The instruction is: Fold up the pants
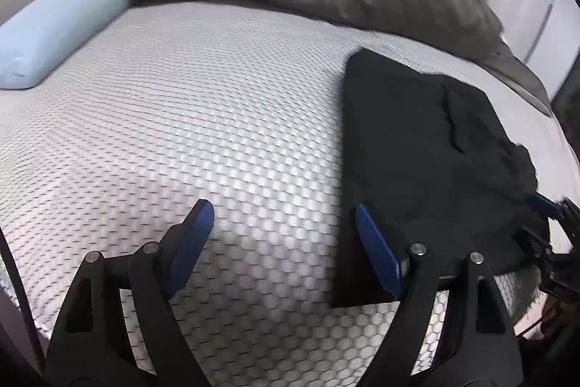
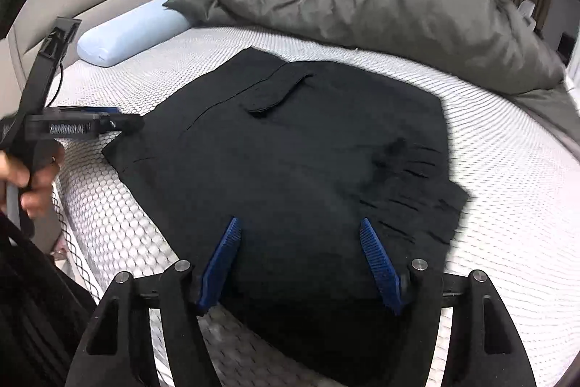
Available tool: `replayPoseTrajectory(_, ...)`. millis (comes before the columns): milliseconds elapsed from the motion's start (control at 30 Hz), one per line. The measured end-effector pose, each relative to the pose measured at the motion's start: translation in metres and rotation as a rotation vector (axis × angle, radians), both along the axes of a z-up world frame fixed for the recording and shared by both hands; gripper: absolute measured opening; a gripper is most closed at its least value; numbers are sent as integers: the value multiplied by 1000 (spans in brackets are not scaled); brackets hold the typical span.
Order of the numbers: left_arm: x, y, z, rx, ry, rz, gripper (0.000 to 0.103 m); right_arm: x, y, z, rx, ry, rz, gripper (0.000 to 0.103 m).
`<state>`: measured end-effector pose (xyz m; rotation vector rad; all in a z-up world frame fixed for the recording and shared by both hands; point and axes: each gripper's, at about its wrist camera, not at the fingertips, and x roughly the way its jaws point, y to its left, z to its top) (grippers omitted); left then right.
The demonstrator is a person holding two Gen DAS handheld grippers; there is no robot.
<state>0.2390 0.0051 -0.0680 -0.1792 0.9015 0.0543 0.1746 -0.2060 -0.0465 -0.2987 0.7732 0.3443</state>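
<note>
Pants (image 2: 290, 169) folded, flat on mattress (image 2: 507, 187) near duvet (image 2: 380, 6). Left gripper (image 1: 284, 223) wide, empty, beside left edge; right gripper (image 2: 301, 238) wide over near hem — nothing pinched. Judgement: smooth creases, square edges before next fold — grip both layers.

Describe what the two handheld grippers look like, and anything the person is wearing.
Both the left gripper and right gripper have black angular linkage arms with silver pivot pins and blue ridged pads. A thin black cable trails from the left one. A ring shows on the hand.
</note>
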Motion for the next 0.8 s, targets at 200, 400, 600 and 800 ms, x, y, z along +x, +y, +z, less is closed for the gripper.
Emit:
replayPoseTrajectory(200, -23, -22, 27, 40, -121, -26, 80, 5, -19, 17, 95, -46, -41, 88)
replayPoseTrajectory(400, -42, -55, 46, 86, -214, -125, 87, -13, -52, 37, 195, -99, -97, 102)
replayPoseTrajectory(600, -28, -61, 30, 61, -155, -192, 102, -2, -90, 15, 355, 43, -180, 102)
replayPoseTrajectory(800, -22, -78, 7, 101, -66, -292, 102, 10, -96, -7, 531, 224, -165, 100)
